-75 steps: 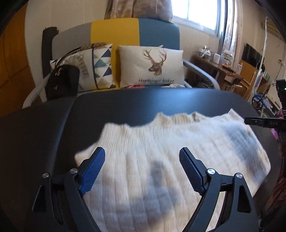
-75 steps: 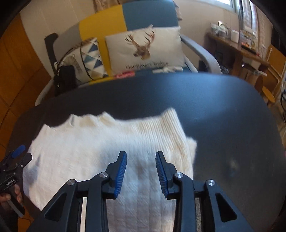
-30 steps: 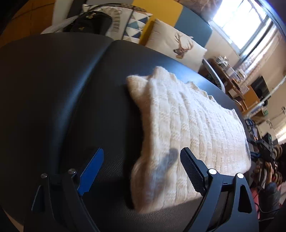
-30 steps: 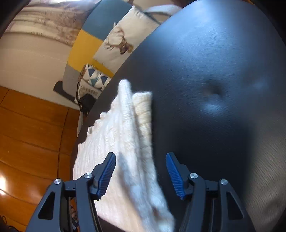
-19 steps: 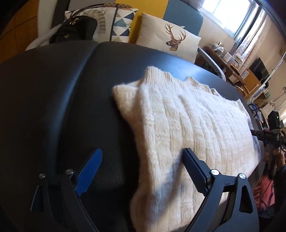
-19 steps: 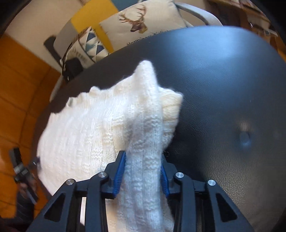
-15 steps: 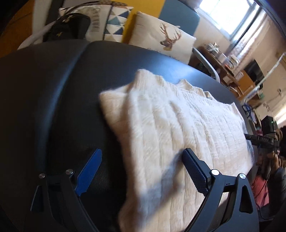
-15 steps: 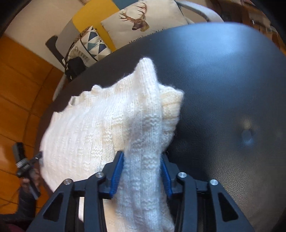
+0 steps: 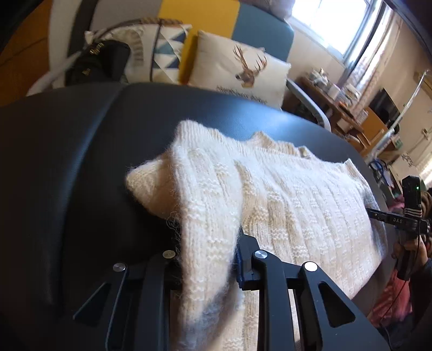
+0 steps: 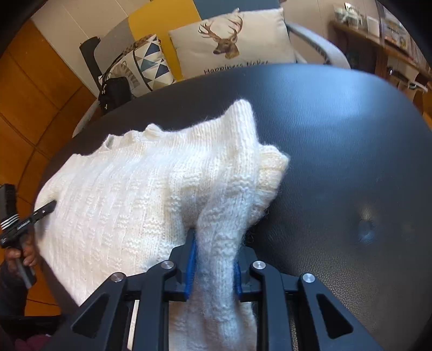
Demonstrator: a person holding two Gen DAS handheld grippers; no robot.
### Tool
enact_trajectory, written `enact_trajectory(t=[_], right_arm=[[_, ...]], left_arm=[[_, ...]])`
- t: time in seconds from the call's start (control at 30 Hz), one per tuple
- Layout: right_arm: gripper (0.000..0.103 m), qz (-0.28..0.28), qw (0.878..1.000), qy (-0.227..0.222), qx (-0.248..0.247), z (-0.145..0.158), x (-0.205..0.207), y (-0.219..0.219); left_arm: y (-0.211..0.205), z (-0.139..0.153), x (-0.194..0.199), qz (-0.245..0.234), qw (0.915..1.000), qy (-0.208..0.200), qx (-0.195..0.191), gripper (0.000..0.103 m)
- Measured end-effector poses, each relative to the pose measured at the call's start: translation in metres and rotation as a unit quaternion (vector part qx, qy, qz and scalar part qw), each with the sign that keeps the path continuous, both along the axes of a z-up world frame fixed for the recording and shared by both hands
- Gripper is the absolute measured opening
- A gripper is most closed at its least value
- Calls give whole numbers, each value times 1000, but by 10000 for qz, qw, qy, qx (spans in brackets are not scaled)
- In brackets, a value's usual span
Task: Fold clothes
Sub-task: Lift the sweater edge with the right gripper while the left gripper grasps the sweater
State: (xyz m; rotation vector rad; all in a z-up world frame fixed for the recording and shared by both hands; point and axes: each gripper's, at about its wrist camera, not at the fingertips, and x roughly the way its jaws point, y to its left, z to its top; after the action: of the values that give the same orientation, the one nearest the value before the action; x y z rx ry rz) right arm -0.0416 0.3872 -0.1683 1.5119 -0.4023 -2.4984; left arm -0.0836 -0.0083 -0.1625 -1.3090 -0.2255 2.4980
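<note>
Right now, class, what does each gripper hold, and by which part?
Both hold the cream knitted sweater. The left gripper pinches a bunched fold at its left edge; the right gripper pinches one at its right edge.

A cream cushion printed with a brown deer head is leaning against the yellow and blue backrest of a chair beyond the black leather-look worktop. Beside it, a white cushion with blue triangles is propping up a small black handbag. A cluttered wooden shelf is standing under the bright window.
</note>
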Motion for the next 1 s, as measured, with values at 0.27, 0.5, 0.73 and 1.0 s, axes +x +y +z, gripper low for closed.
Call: enact_trajectory(t=[0.27, 0.5, 0.73, 1.0], right_arm=[[19, 723, 9960, 365, -377, 17, -67, -59], [18, 2332, 9687, 808, -288, 56, -154, -203], [18, 3255, 9371, 973, 798, 52, -227, -348], [29, 3158, 9391, 617, 1206, 15, -274, -414]], left_arm=[[-45, 50, 59, 967, 9908, 945, 20, 23], [-94, 100, 135, 2026, 9559, 2018, -666, 23], [-128, 47, 146, 3177, 9377, 1000, -995, 27], [-151, 7, 132, 3338, 9422, 223, -191, 35]])
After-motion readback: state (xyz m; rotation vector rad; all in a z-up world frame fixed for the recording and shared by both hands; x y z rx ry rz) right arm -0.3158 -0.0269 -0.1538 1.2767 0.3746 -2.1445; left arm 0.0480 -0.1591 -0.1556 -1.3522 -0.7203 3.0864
